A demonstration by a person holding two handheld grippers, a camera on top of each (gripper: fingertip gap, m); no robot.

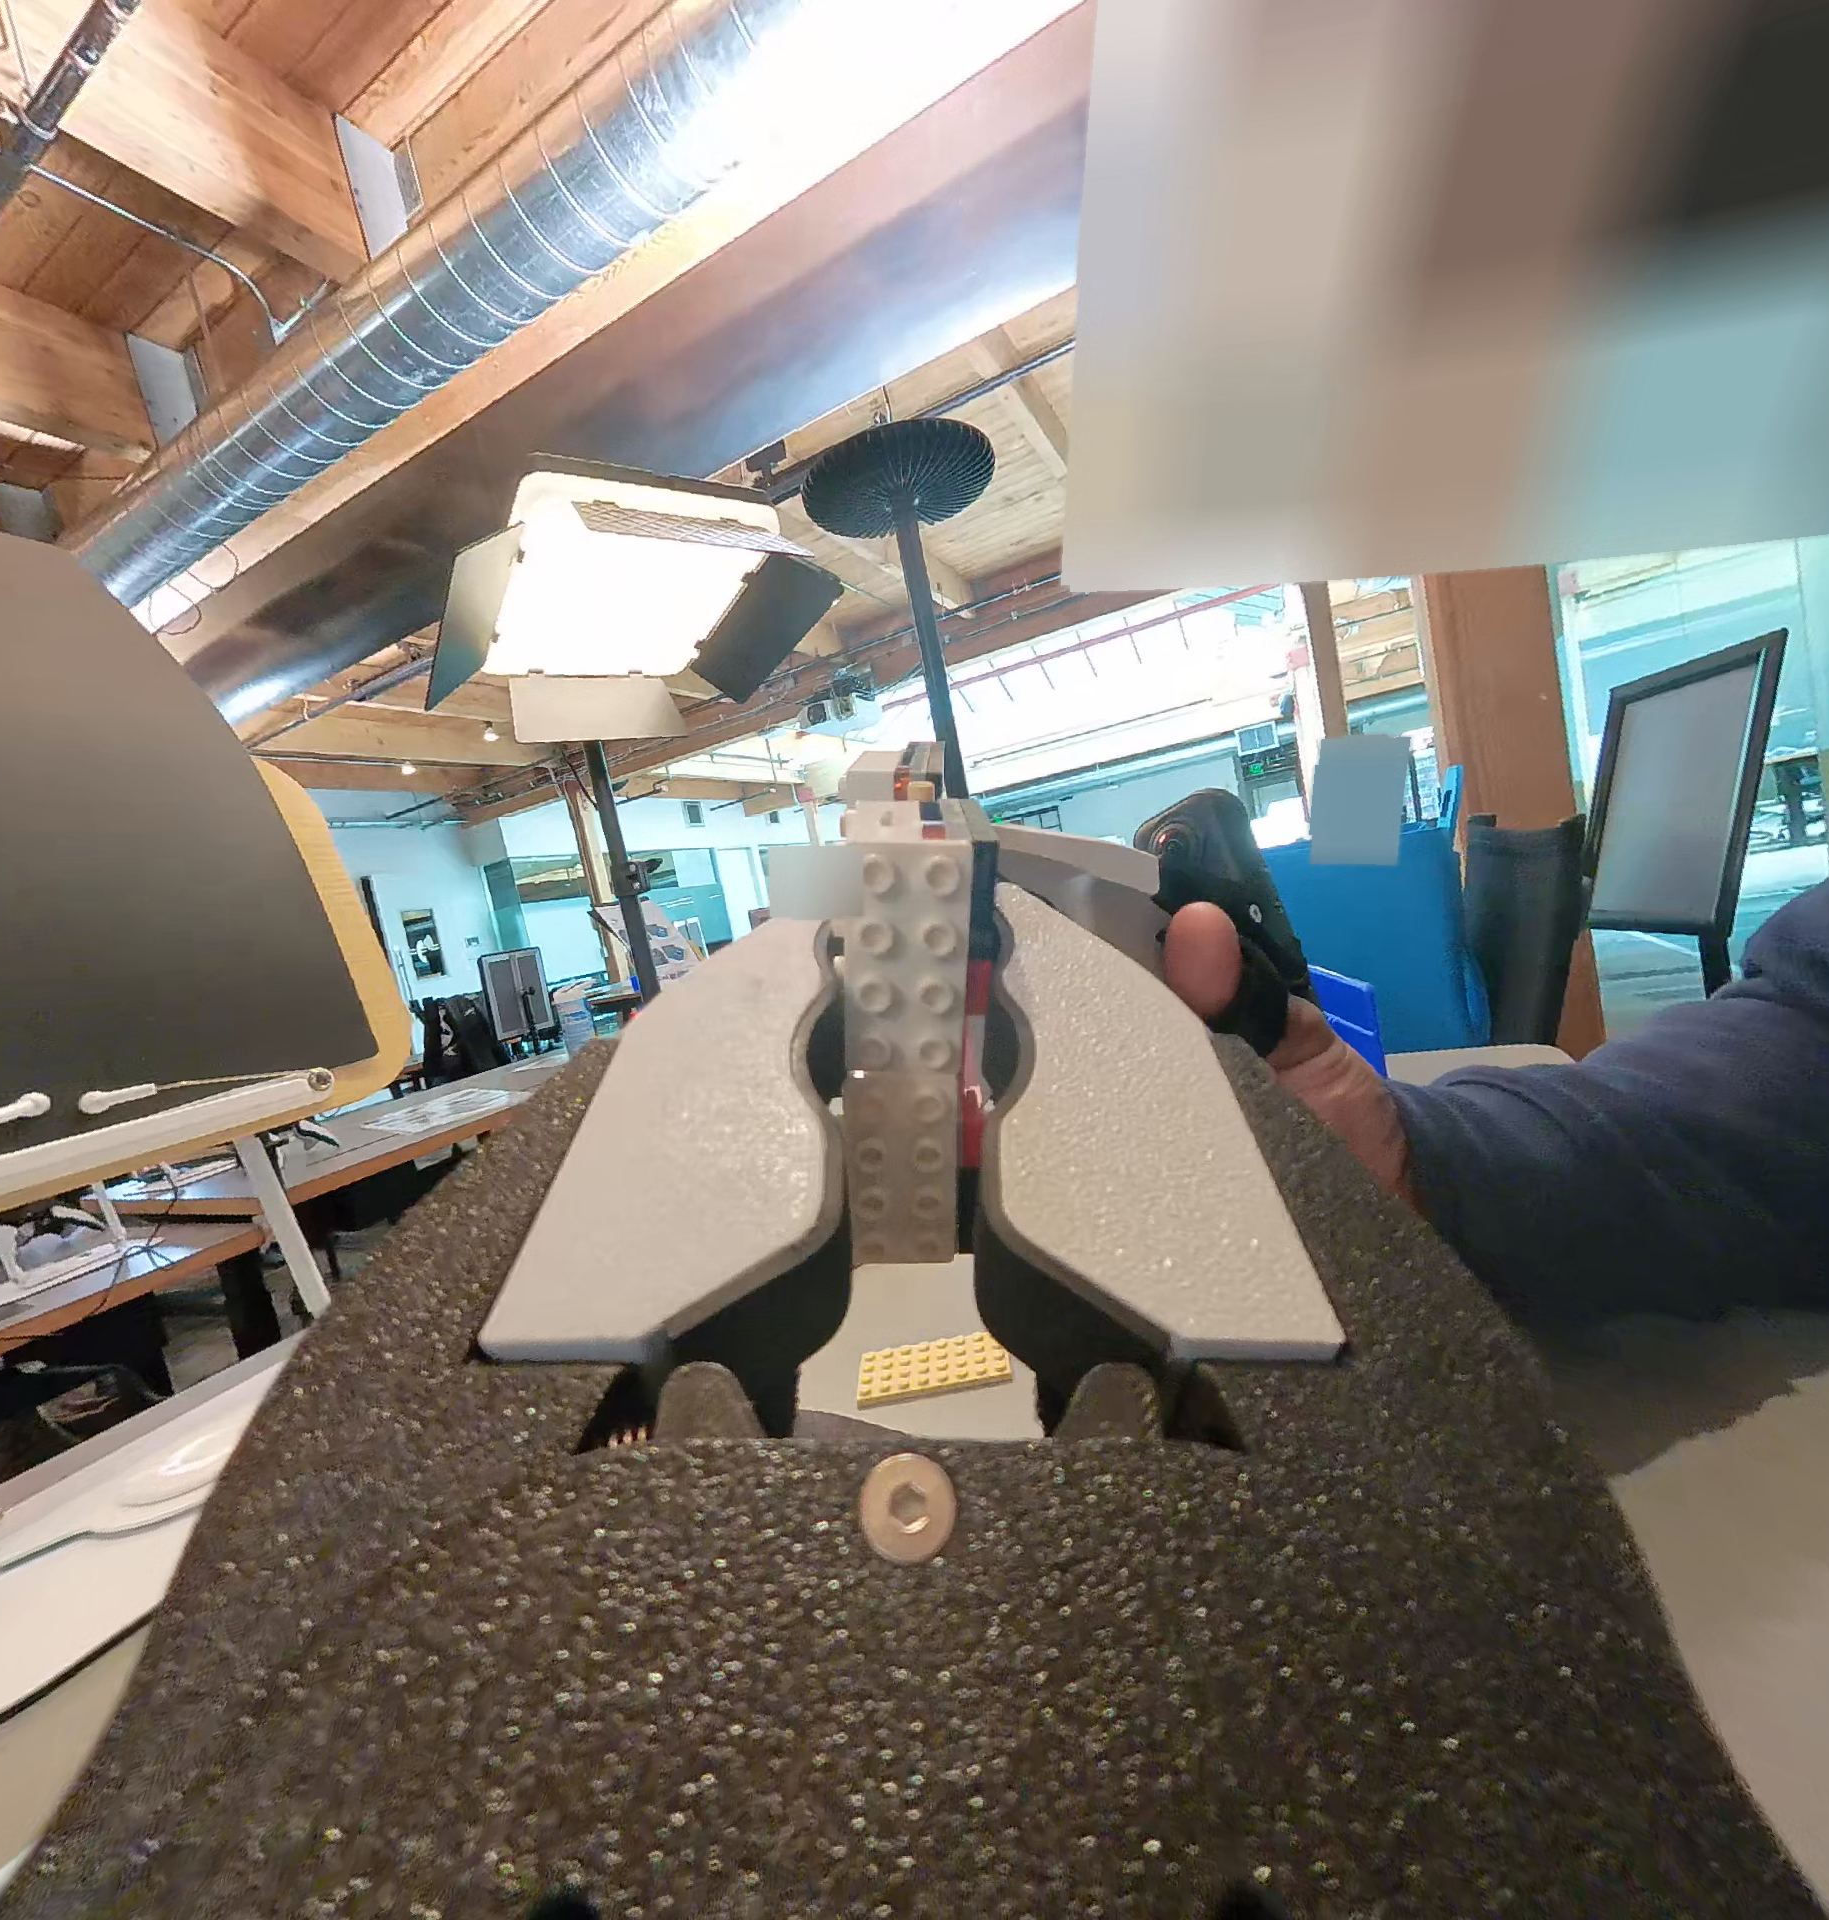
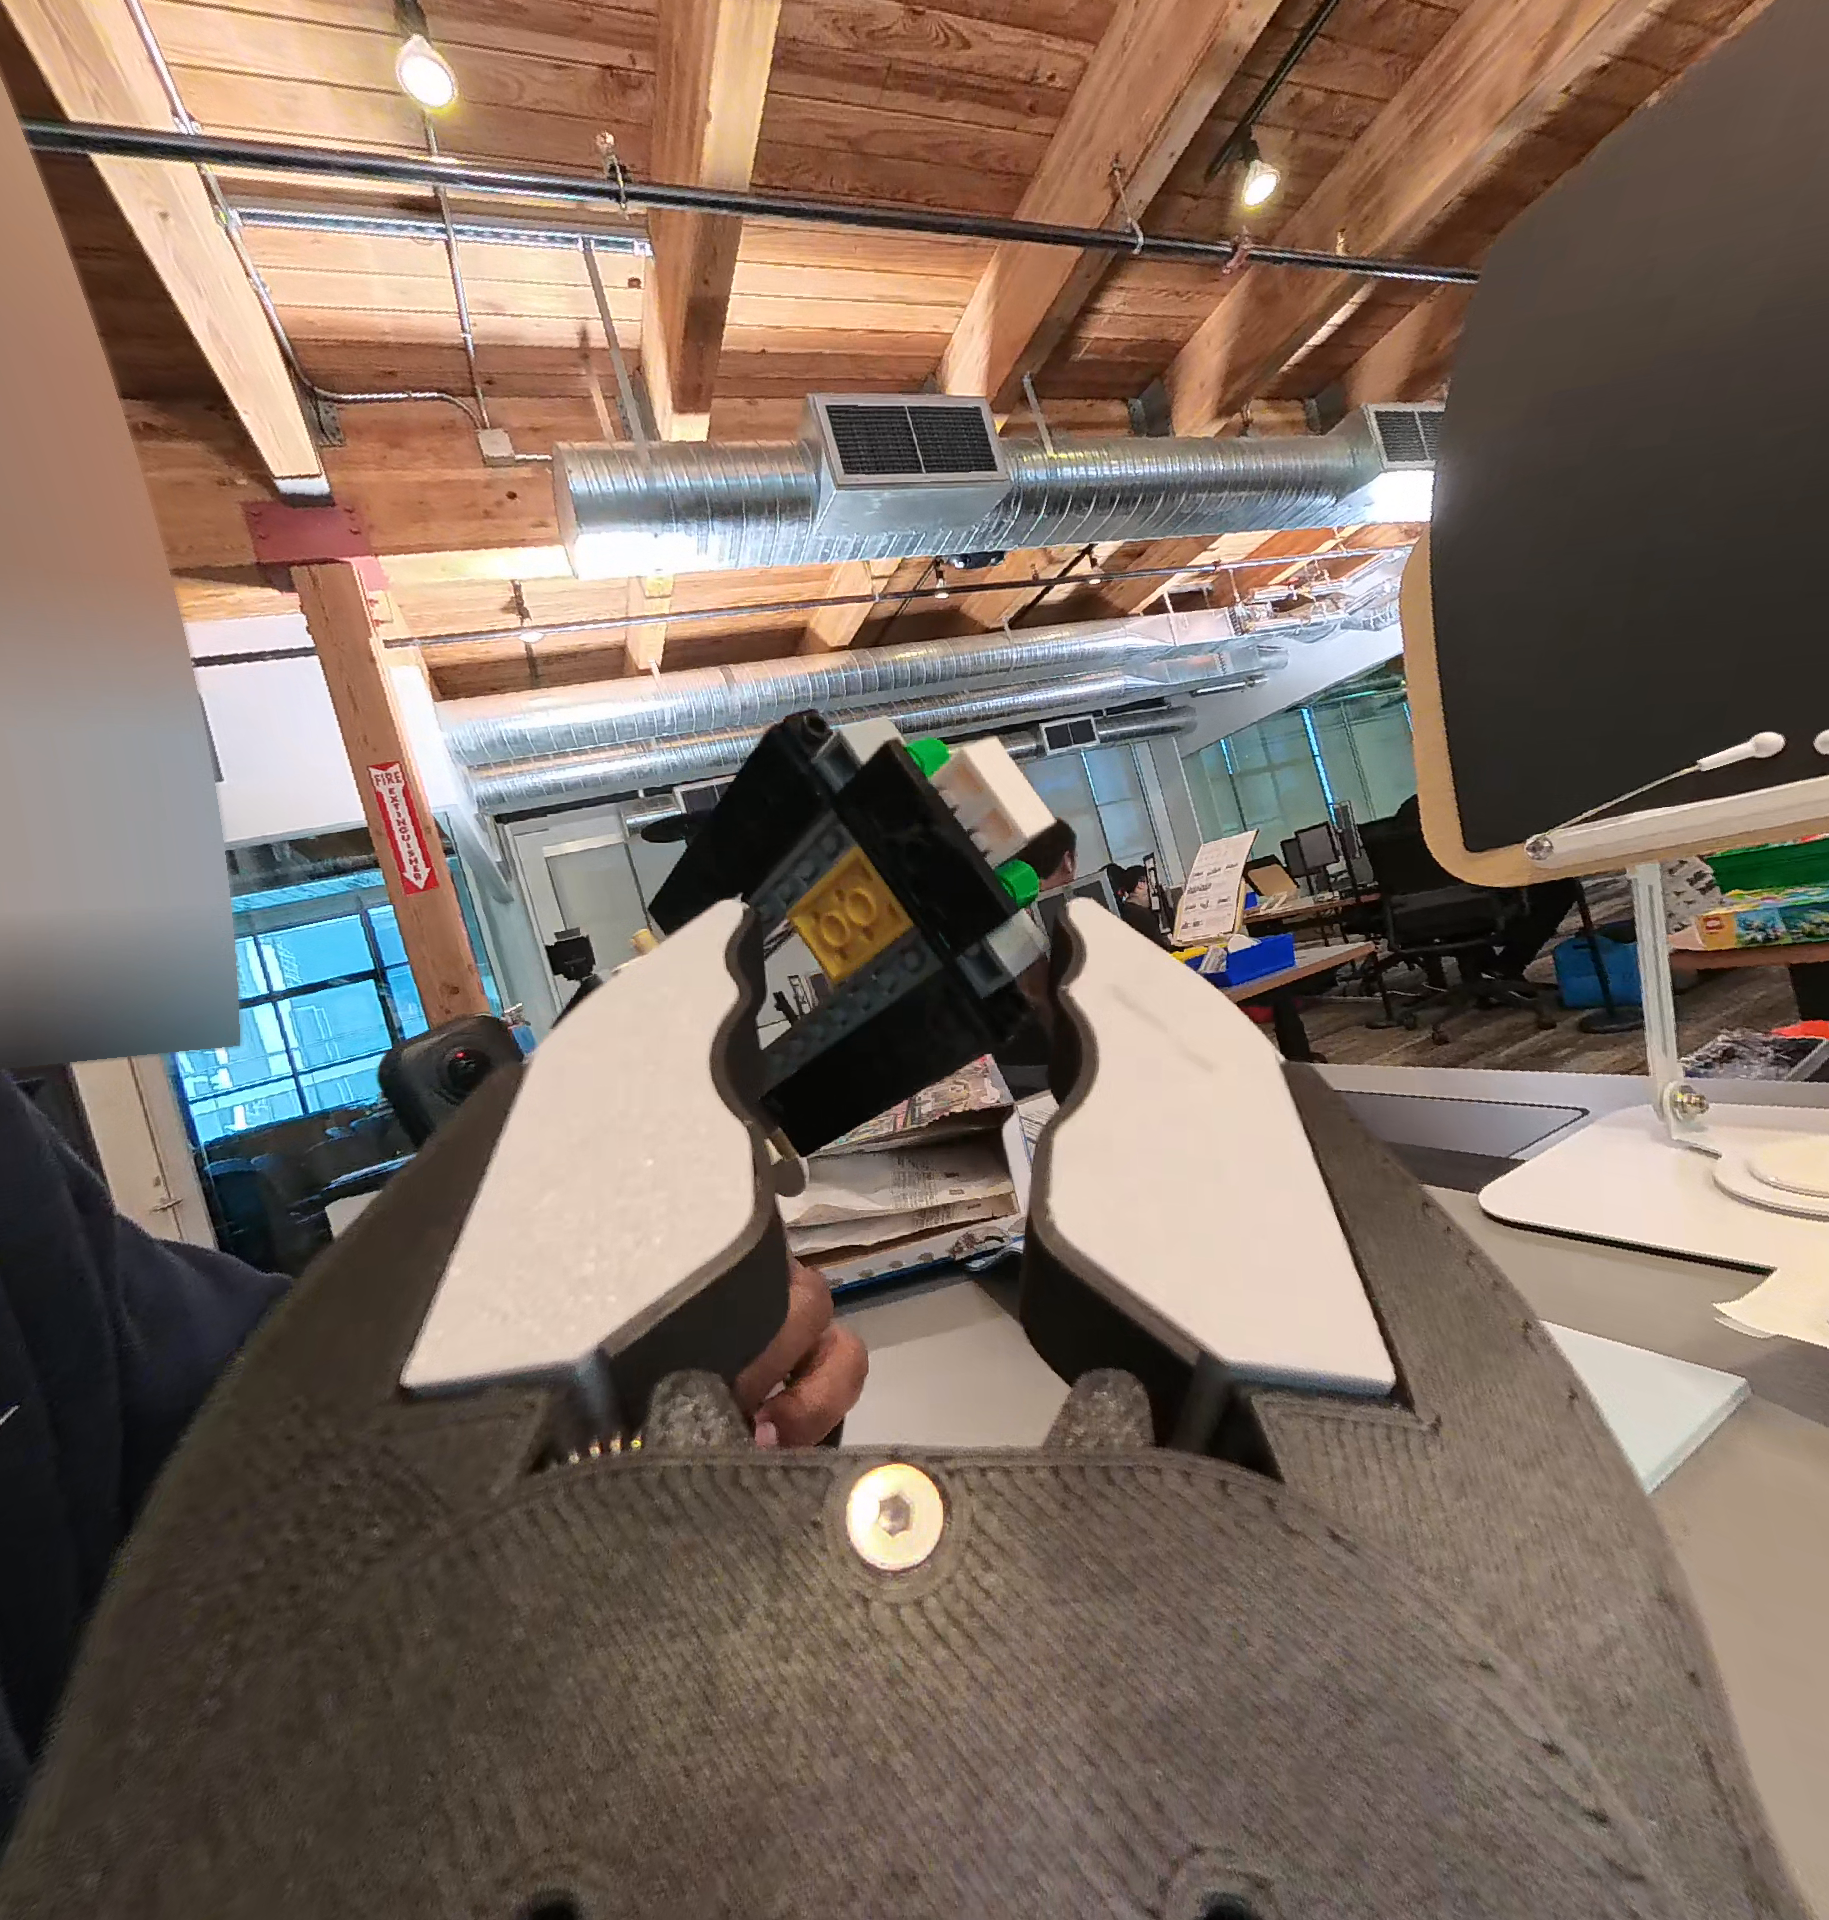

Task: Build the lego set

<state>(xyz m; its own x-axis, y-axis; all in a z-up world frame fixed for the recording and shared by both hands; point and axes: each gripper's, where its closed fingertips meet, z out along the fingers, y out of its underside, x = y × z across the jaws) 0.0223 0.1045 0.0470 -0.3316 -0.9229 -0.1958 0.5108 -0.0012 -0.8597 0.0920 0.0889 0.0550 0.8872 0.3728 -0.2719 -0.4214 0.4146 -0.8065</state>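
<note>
Above the grey table, left gripper pinches a grey-black studded brick assembly; right gripper spread around it, pads not clearly pressing; square up before closing.

Your views bright, daylit. Studio lamp glares, window blown out. Fisheye bends edges. Ceiling spotlights flare. Close foreground soft.

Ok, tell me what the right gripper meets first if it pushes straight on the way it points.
The black brick build, already between the fingers of the right gripper; it would probably seat deeper against them. Depth is unclear.
</note>
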